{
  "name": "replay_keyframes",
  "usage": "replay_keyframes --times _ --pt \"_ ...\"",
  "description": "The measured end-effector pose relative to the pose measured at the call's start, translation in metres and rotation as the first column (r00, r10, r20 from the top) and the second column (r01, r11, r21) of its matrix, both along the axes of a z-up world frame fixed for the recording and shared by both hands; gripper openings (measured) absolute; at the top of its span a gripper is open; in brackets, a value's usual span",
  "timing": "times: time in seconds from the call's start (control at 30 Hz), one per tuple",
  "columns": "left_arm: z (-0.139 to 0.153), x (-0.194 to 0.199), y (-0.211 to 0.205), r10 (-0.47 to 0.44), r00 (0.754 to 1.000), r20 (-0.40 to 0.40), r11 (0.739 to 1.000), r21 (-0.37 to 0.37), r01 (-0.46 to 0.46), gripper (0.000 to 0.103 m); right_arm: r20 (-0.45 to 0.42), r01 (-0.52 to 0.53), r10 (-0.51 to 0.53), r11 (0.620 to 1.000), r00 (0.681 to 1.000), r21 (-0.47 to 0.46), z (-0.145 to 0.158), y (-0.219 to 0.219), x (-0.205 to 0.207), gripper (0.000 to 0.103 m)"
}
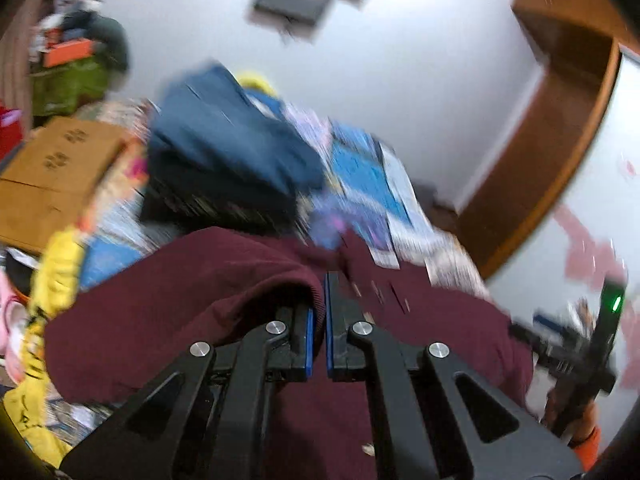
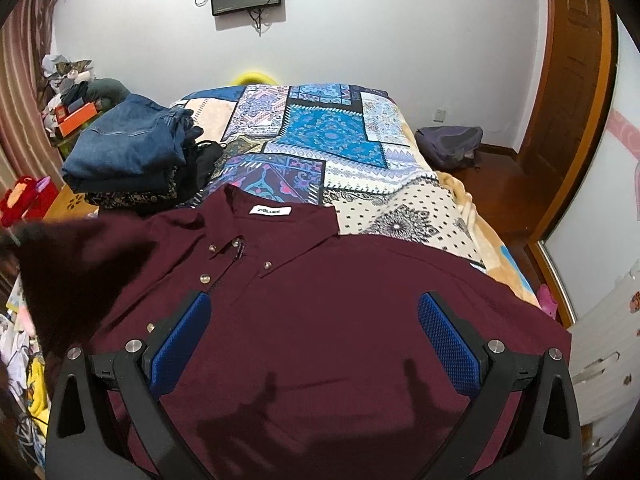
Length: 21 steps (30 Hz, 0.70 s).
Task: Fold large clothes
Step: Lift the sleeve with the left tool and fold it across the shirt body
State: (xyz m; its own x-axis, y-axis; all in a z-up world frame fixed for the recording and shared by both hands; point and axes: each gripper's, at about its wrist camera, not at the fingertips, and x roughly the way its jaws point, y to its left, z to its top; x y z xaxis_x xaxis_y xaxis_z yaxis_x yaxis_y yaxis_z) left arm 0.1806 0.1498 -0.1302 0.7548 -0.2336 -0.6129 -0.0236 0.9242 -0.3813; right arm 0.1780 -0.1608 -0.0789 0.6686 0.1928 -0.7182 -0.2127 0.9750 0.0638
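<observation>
In the left wrist view, badly blurred, the left tongs [image 1: 319,300] are seen closed on a fold of the dark red shirt [image 1: 224,280], which is lifted and draped over the fingers. The cloth is judged soft, light and limp; a pinch at an edge or sleeve should carry it, though it will sag.

In the right wrist view, the shirt [image 2: 340,300] is spread collar-up on the patterned bedspread [image 2: 320,140], beside a stack of jeans [image 2: 120,148]. The right tongs [image 2: 314,320] are held wide open above it, nothing gripped.
</observation>
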Motion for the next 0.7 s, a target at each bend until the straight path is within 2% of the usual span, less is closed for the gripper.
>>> replay_keyframes --times 0.07,0.2,0.33,0.4,0.47,0.53,0.63,0.7 --pt "-0.022 0.008 -0.024 -0.045 0.996 -0.082 0.999 0.02 0.047 0.003 -0.003 0.002 -0.002 1.0 1.0 0.007 -0.001 -0.005 -0.003 0.103" --pt "-0.067 0.016 -0.05 -0.088 0.969 -0.23 0.992 0.063 0.105 0.003 -0.008 0.006 -0.006 1.0 1.0 0.004 -0.004 -0.011 -0.007 0.103" --pt "-0.081 -0.003 -0.069 -0.083 0.956 -0.282 0.991 0.082 0.11 0.009 -0.015 0.01 -0.01 1.0 1.0 0.004 -0.007 -0.018 -0.009 0.103" --pt "-0.075 -0.008 -0.068 -0.089 0.954 -0.287 0.989 0.087 0.118 0.017 -0.017 0.012 -0.012 1.0 1.0 0.008 -0.009 -0.02 -0.009 0.103" --pt "-0.067 -0.019 -0.064 -0.087 0.958 -0.275 0.989 0.092 0.116 0.04 -0.02 0.015 -0.014 1.0 1.0 0.018 -0.01 -0.021 -0.009 0.103" --pt "-0.051 -0.03 -0.056 -0.055 0.971 -0.234 0.99 0.111 0.083 0.053 -0.022 0.015 -0.015 1.0 1.0 0.027 -0.01 -0.021 -0.009 0.103" --pt "-0.029 -0.04 -0.04 0.009 0.983 -0.185 0.992 0.123 0.014 0.057 -0.022 0.012 -0.011 0.999 1.0 0.033 -0.009 -0.019 -0.009 0.103" --pt "-0.017 -0.052 -0.015 0.098 0.985 -0.144 0.989 0.12 -0.08 0.065 -0.022 0.007 -0.006 1.0 1.0 0.029 -0.009 -0.017 -0.009 0.103"
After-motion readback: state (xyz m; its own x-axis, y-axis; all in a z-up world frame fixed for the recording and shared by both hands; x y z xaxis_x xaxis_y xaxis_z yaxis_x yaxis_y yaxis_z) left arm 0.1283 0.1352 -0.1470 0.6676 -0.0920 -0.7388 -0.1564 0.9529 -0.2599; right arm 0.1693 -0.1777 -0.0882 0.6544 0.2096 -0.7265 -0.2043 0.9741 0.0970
